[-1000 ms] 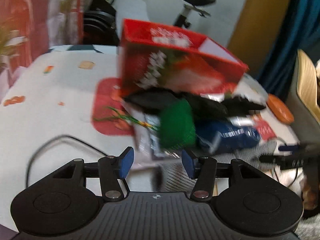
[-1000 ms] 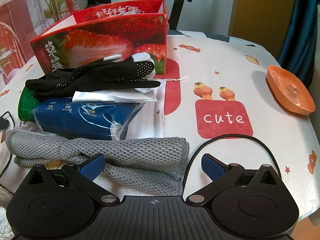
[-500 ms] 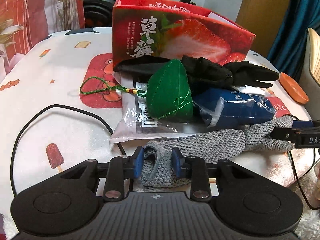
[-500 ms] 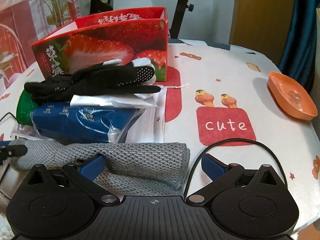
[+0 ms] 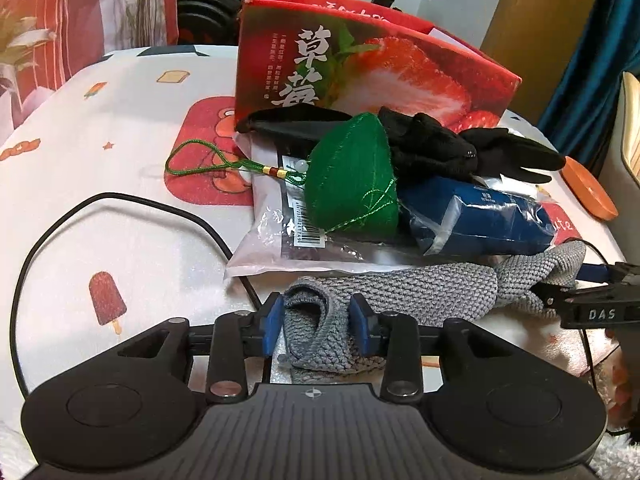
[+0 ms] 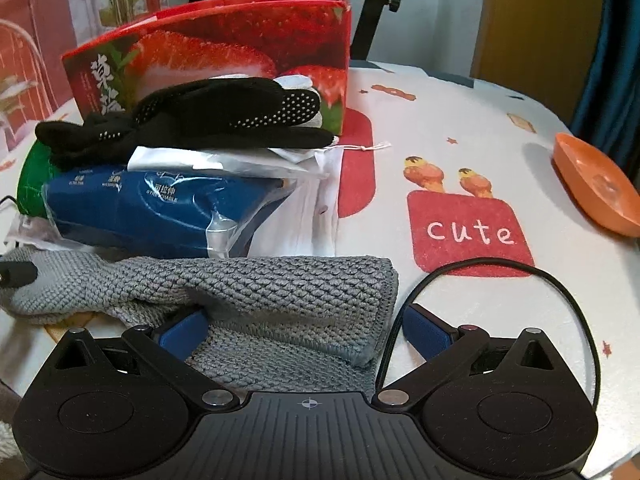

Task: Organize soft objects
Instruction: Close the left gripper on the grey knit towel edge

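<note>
A grey knitted cloth [image 5: 400, 292] lies along the table's near edge; it also shows in the right wrist view [image 6: 280, 292]. My left gripper [image 5: 318, 326] is shut on its left end. My right gripper [image 6: 304, 328] is open, jaws wide, around its right end. Behind the cloth lie a green stuffed pouch [image 5: 352, 176] with a cord, black gloves [image 6: 208, 116], a blue packaged item [image 6: 160, 208] and a clear plastic packet [image 5: 280, 240]. A red strawberry box [image 5: 360, 76] stands open behind the pile.
An orange dish [image 6: 596, 184] sits at the table's right edge. Black cables [image 5: 120, 208] loop on the patterned tablecloth [image 6: 460, 128] beside each gripper. An exercise bike and a wooden door stand beyond the table.
My left gripper came down from above the pile to the grey cloth's left end and closed on it. My right gripper moved forward so the cloth lies between its open jaws.
</note>
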Demonstrator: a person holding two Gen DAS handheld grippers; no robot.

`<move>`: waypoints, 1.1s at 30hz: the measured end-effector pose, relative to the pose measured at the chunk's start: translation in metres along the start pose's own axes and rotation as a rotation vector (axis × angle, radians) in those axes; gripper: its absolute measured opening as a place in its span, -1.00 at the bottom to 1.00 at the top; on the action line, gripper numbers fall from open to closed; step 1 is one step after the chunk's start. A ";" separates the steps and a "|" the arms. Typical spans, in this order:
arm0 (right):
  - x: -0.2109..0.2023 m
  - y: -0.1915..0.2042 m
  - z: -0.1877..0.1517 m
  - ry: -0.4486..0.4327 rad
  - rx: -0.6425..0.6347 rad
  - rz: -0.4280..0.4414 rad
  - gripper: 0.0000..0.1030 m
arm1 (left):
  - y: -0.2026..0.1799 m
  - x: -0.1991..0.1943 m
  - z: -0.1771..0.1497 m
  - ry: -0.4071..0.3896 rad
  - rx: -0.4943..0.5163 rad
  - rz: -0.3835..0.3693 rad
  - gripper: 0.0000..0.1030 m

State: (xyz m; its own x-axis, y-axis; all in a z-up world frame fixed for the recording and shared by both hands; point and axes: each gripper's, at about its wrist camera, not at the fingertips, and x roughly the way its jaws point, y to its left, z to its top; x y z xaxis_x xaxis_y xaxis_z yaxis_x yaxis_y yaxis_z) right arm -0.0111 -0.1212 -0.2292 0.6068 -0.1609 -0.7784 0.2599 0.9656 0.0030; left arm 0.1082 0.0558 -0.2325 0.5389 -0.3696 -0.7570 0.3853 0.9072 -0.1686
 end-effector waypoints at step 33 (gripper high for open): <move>-0.020 -0.017 -0.003 -0.085 0.008 0.166 0.64 | 0.002 -0.006 -0.003 -0.003 -0.001 -0.068 -0.30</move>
State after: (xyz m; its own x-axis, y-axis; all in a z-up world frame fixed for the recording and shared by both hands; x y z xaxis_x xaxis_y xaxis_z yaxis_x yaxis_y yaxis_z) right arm -0.0301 -0.1341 -0.2156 0.7032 -0.0166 -0.7108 0.1568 0.9787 0.1322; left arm 0.1030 0.0608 -0.2302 0.5134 -0.4309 -0.7421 0.4202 0.8803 -0.2204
